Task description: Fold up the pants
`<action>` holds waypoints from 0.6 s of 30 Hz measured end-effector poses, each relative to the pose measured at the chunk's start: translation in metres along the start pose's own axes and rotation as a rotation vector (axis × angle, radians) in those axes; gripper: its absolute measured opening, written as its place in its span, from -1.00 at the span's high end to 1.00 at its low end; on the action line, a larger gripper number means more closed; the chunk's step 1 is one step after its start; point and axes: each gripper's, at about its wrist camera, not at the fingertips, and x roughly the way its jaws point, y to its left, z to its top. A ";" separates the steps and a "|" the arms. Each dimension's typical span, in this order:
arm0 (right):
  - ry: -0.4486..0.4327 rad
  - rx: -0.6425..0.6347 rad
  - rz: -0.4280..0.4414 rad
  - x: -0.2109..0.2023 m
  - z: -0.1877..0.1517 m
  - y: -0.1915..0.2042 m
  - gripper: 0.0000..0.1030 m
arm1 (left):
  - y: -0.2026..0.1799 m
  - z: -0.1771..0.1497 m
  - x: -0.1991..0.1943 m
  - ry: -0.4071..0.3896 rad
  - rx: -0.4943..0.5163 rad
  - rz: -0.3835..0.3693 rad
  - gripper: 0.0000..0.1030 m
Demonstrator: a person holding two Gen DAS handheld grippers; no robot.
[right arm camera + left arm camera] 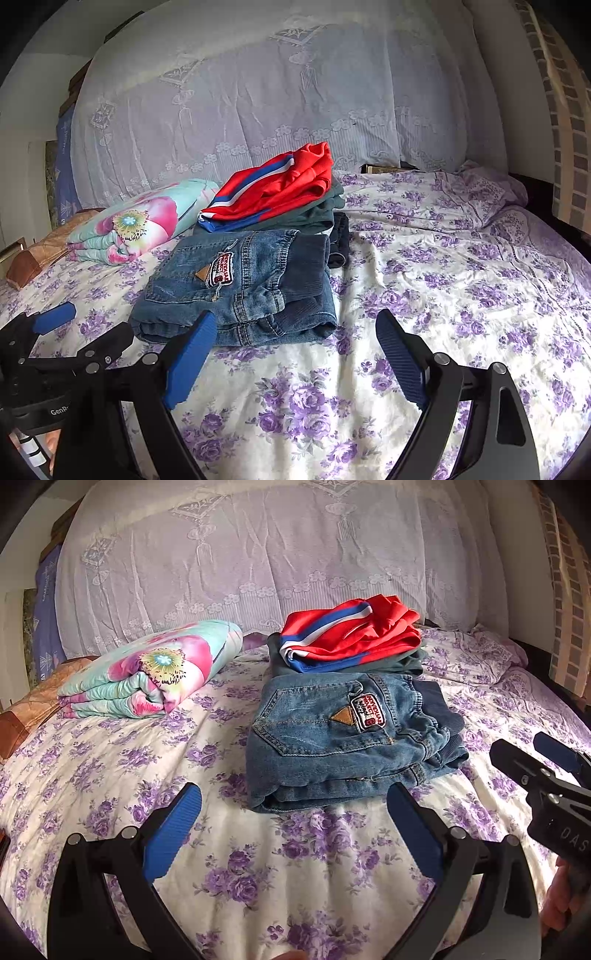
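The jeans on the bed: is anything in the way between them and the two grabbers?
No, nothing visible is in the way. The folded jeans lie just beyond the open left gripper and open right gripper, with only bare flowered bedsheet between. The red garment lies behind the jeans, and the rolled blanket off to the left.

You see the folded jeans (343, 746) on the bed (110, 760), the stacked clothes (347, 638) just behind them, and the rolled quilt (147, 672) to their left.

jeans (343, 738): 1 | red garment (347, 631): 1 | quilt (147, 672): 1 (folded) | tools: 2
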 end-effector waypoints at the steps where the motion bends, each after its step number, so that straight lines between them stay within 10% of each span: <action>1: 0.000 0.000 0.000 0.000 0.000 0.000 -0.71 | 0.000 0.000 0.000 -0.001 0.001 0.000 -0.90; 18: 0.000 0.008 -0.004 0.000 -0.001 -0.001 -0.71 | -0.001 -0.001 0.000 -0.010 0.008 -0.016 -0.90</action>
